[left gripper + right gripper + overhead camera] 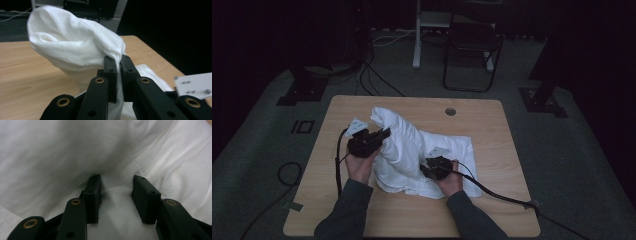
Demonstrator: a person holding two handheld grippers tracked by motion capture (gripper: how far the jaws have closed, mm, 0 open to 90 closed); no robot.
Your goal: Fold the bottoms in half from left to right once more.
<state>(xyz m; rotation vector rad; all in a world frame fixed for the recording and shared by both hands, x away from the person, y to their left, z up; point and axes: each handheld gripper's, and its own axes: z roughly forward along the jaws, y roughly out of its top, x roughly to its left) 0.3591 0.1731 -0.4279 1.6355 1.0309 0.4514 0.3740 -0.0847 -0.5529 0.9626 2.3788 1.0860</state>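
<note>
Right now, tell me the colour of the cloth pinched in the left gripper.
Plain white, no pattern; the cloth shows best in the left gripper view.

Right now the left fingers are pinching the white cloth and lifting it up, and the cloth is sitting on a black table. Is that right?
Not quite. The table is light wood, not black, as the high view shows. The rest holds: the left fingers pinch the white cloth and hold it raised.

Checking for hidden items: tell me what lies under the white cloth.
Only the wooden table shows around the white cloth. The cloth's bunched folds cover whatever is beneath, including under the part lifted by the left gripper.
</note>
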